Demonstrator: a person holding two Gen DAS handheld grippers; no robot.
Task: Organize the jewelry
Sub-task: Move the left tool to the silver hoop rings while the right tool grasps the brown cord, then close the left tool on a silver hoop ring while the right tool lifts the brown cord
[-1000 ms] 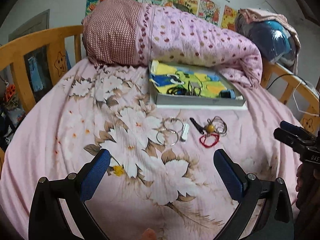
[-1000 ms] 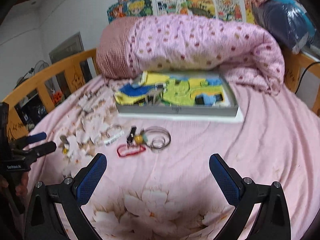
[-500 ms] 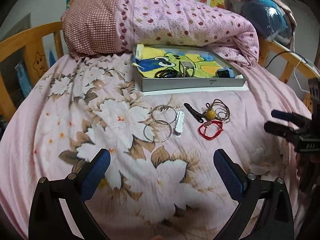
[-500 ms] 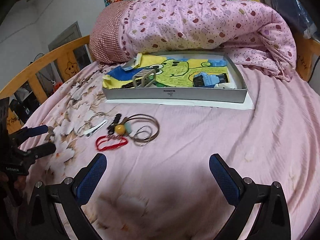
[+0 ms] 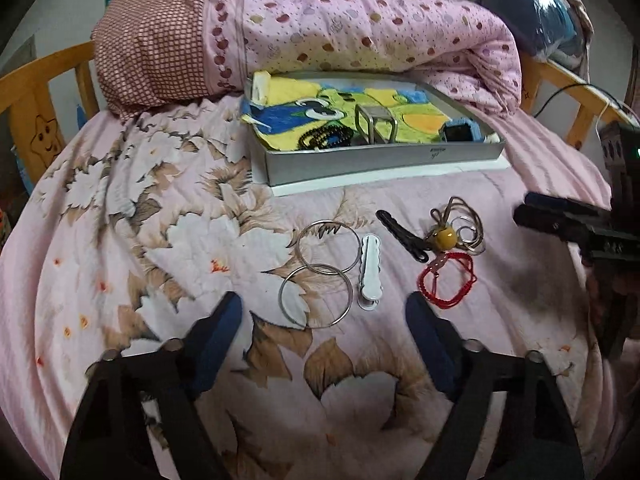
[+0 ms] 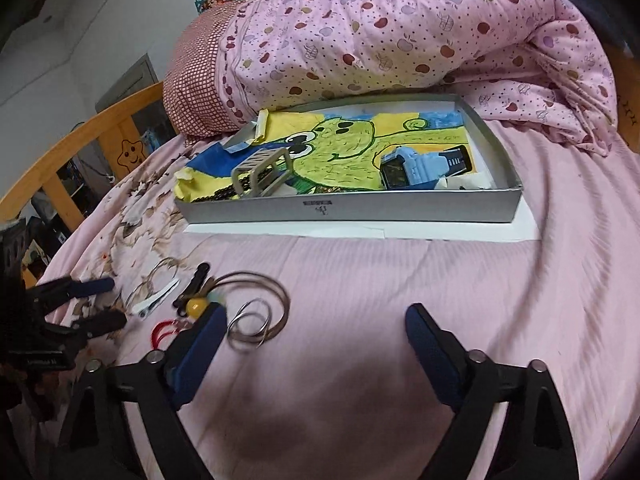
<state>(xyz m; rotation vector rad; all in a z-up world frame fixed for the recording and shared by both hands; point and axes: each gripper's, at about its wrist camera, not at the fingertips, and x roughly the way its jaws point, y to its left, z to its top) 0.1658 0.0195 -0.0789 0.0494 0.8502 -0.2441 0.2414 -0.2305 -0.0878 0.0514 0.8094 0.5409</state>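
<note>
a: where's the jewelry?
b: silver rings [image 5: 316, 272], white clip [image 5: 370, 272], red cord [image 5: 448, 280] lie on the bedspread [image 5: 120, 240] before the tray [image 6: 360, 208].
a: claws?
b: my left gripper [image 5: 324, 320] and right gripper [image 6: 316, 328] just narrowed, both empty, gaping.

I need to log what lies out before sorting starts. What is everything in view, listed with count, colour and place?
bangles: two, silver, overlapping on the bedspread, left of the clip
white hair clip: one, beside the bangles
black hair clip: one, right of the white one
yellow bead: one, on a brownish cord, among thin wire loops
red string bracelet: one, nearest the right end
tray: one, grey, behind the jewellery, lined with a frog drawing
watch: one, light blue, right part of the tray
black bead string: one, in the tray
quilt: one, pink spotted, rolled behind the tray
left gripper: open, jaws have just been closing, nothing between them
right gripper: open, also just closing, empty
</note>
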